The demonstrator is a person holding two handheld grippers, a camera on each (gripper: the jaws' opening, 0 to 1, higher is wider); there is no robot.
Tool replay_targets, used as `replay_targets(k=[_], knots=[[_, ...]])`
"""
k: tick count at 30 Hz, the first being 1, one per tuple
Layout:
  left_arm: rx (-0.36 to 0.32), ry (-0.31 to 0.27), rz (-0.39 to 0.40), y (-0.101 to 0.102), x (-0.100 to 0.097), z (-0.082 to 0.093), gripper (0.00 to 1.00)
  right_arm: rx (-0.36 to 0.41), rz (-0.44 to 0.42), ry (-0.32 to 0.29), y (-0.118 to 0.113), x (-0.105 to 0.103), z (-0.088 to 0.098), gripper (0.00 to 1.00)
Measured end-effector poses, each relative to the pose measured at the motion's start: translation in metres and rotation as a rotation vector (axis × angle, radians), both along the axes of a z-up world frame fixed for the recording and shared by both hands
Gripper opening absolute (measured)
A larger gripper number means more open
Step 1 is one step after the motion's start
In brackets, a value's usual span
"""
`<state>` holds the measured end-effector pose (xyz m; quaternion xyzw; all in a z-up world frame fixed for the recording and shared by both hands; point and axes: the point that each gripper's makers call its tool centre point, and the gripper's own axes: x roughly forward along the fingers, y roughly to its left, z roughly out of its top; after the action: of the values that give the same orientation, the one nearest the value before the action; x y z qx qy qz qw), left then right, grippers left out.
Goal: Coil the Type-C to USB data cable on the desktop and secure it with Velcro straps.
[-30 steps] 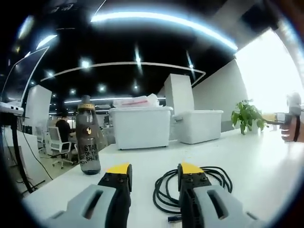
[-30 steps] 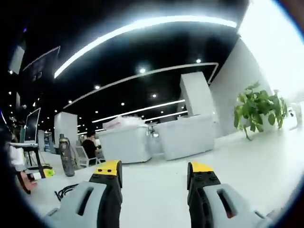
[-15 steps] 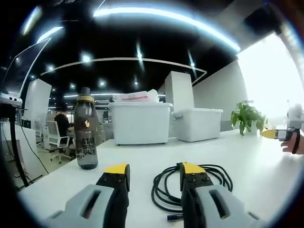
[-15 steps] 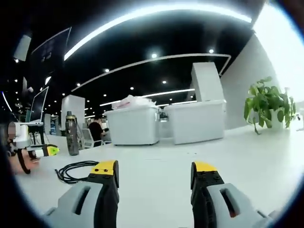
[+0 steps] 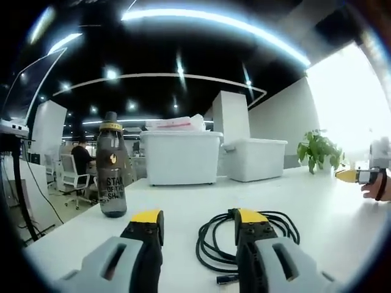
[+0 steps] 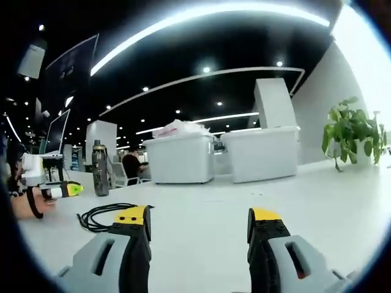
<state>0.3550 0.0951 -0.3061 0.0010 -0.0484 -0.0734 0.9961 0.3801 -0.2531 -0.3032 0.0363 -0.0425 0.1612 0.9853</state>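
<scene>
In the left gripper view we hold our left tongs (image 5: pixel 199 218) low over the white desk (image 5: pixel 317 201), jaws apart and empty, yellow-tipped. The black data cable (image 5: pixel 221 239) lies on the desk in a loose coil just ahead of them, partly behind the right-hand jaw, with one connector end resting near the base of that jaw. A dark water bottle (image 5: pixel 112 166) with a yellow ring at its neck stands upright on the desk, off to the left and farther back. Behind it sit two white lidded storage bins (image 5: pixel 181 157), and a potted plant (image 5: pixel 317 149) stands toward the bright window side. In the right gripper view our right tongs (image 6: pixel 199 220) also stand apart with nothing between them, over bare desk; the cable shows there well to the left, near the left tongs, which come in at that edge held by a hand (image 6: pixel 27 200).
</scene>
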Motion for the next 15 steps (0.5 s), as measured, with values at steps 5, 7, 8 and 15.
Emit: replay_targets(k=[5, 7, 8, 15], knots=[[-0.007, -0.002, -0.008, -0.001, 0.0, 0.002, 0.49, 0.007, -0.004, 0.006, -0.001, 0.001, -0.001, 0.62], [-0.008, -0.005, -0.008, -0.001, 0.0, 0.003, 0.49, 0.009, 0.001, 0.011, 0.0, 0.002, -0.002, 0.61], [-0.008, -0.005, -0.011, -0.002, 0.0, 0.003, 0.49, 0.008, 0.006, 0.013, 0.001, 0.002, -0.003, 0.61], [0.098, -0.036, -0.03, -0.015, -0.001, 0.007, 0.51, -0.034, 0.074, 0.011, 0.019, -0.002, -0.006, 0.62]])
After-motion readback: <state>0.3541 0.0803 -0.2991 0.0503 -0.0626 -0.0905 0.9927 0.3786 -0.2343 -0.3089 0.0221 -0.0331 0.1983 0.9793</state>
